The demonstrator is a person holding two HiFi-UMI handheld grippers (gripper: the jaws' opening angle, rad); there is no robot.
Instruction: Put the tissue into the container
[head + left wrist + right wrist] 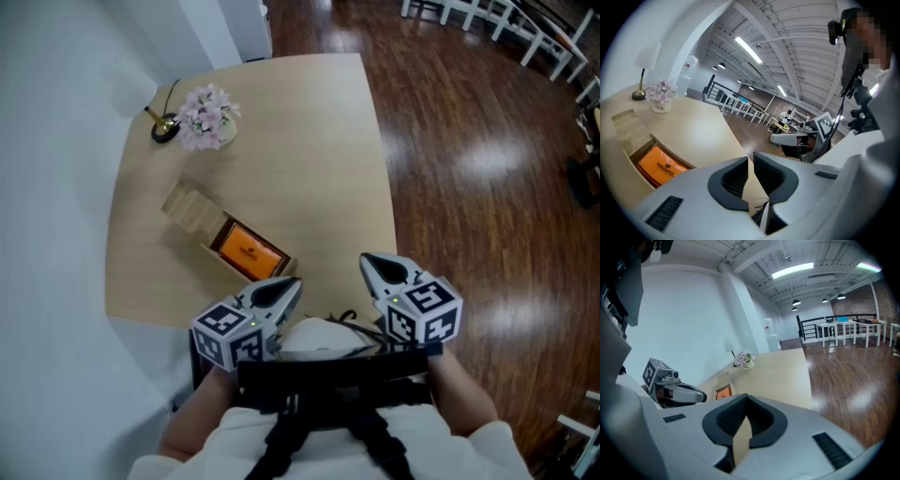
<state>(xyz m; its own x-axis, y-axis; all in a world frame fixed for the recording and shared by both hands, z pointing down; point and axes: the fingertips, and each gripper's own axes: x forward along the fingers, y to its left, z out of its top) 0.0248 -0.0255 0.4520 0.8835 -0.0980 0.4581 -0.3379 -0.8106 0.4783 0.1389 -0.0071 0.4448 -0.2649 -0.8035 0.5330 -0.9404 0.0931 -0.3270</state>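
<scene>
Tissue, an orange pack [248, 251] printed CHEERFUL, lies inside the open wooden container [204, 246], which sits slantwise on the left half of the table [309, 141]. The container's pale lid [190, 206] lies flat at its far end, touching it. Beyond them, near the far left corner, stand a pot of pink flowers [208, 117] and a dark lamp base [164, 129], just beside each other.

The left gripper [289, 286] hangs over the table's near edge, its tip close to the container's near corner; its jaws stand a thin slit apart with nothing between them. The right gripper [370, 262] hangs well to the right of the container, near the table's right edge, jaws pressed together and empty.

Bare tabletop stretches from the container across to the right edge and up to the far edge. Past the right edge lies dark wood floor [469, 141]; a white wall meets the table's left side.
</scene>
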